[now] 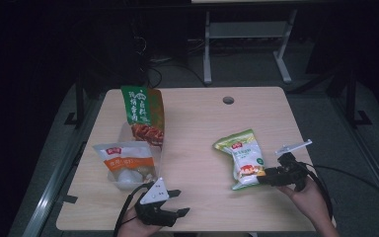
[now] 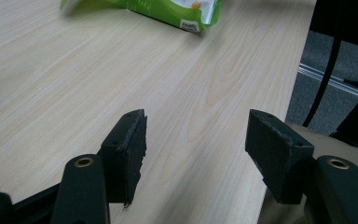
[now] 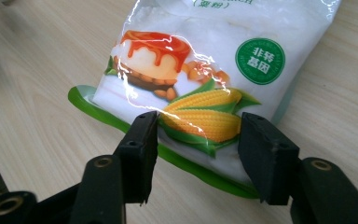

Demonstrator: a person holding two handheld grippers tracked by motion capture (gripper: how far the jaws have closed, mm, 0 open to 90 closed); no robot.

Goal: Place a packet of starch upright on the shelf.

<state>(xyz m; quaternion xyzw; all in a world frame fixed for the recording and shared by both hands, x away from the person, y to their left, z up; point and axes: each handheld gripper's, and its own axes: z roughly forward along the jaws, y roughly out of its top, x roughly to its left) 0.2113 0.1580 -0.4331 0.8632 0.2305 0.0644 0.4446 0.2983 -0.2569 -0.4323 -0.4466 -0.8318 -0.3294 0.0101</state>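
Right gripper view, glossy crinkled corn pouch (image 3: 205, 70) between spread jaws, left gripper (image 2: 196, 140) jaws spread, woodgrain table (image 3: 37, 93)

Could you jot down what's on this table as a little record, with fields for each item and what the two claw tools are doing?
Surface: pale wooden table
Right gripper: jaws apart around the lower edge of the corn-picture bag, pads not yet pressing
Left gripper: open over bare table, holding nothing
Clear tub: holds the orange-label bag and the green-and-red bag, which stands upright
Table hole: far edge
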